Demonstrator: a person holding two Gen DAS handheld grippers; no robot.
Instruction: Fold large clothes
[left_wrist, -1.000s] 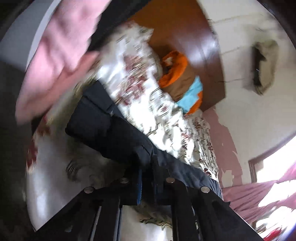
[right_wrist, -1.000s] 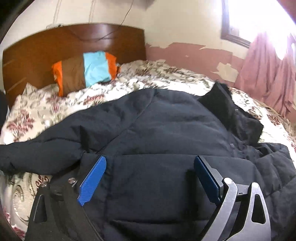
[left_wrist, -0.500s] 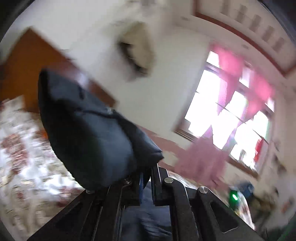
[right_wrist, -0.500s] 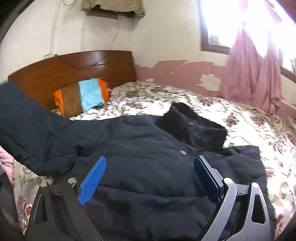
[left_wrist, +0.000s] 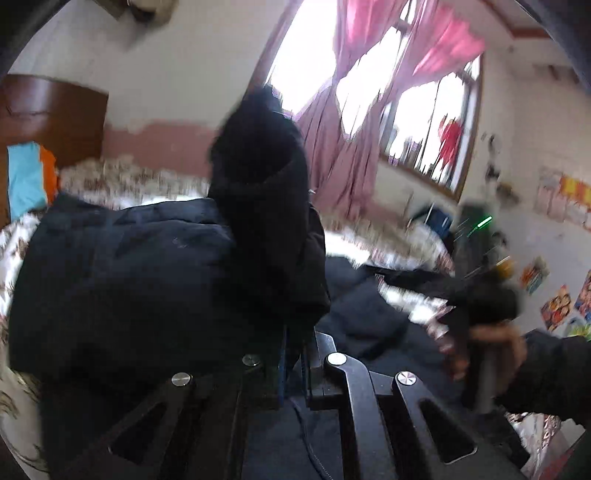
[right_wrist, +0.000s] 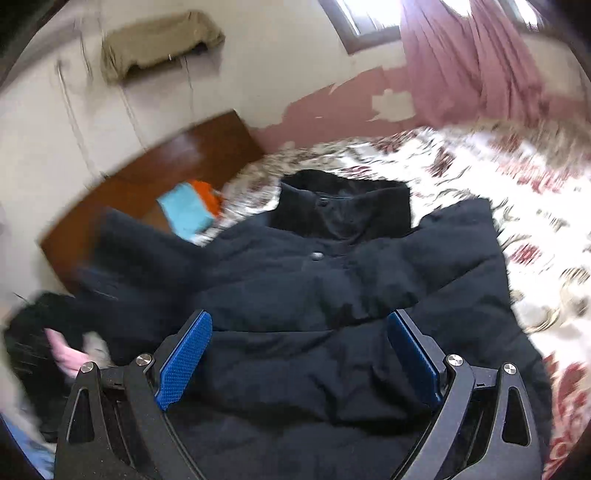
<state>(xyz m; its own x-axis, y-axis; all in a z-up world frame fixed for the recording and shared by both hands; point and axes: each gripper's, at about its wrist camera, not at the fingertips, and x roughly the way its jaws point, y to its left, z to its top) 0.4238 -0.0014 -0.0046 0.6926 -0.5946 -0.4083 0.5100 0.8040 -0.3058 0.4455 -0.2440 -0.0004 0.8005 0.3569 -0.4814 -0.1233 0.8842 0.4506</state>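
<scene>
Left gripper (left_wrist: 295, 354): its fingers are clenched on a fold of the dark jacket (left_wrist: 122, 273), most likely a sleeve end; the pinched cloth stands up in a thick roll just ahead of the fingertips.
Sleeve (left_wrist: 262, 206): rises straight above the left fingers and droops over to their left, so it looks lifted clear of the bed here.
Jacket body: in the right wrist view the jacket (right_wrist: 332, 295) lies spread on the floral bed (right_wrist: 517, 192), collar (right_wrist: 343, 210) at the far end beyond the fingers, hem under and behind them.
Right gripper (right_wrist: 299, 354): fingers spread wide, released, nothing between them; both blue pads (right_wrist: 184, 362) hover just over the jacket's lower front.
Handling, as a judgement: padded and quilted, so soft but bulky and fairly heavy for cloth; it should sag, resist sharp creases and spring open after folding. The shell looks smooth and could slip from a shallow pinch.
Where to hold: a deep bite on cuff, hem or side seam, where layers are thick, seems safest; the puffed middle panels give little to grip.
Beyond the fingers: a striped pillow (right_wrist: 192, 210) against the headboard (right_wrist: 147, 177), well apart from the jacket's collar.
</scene>
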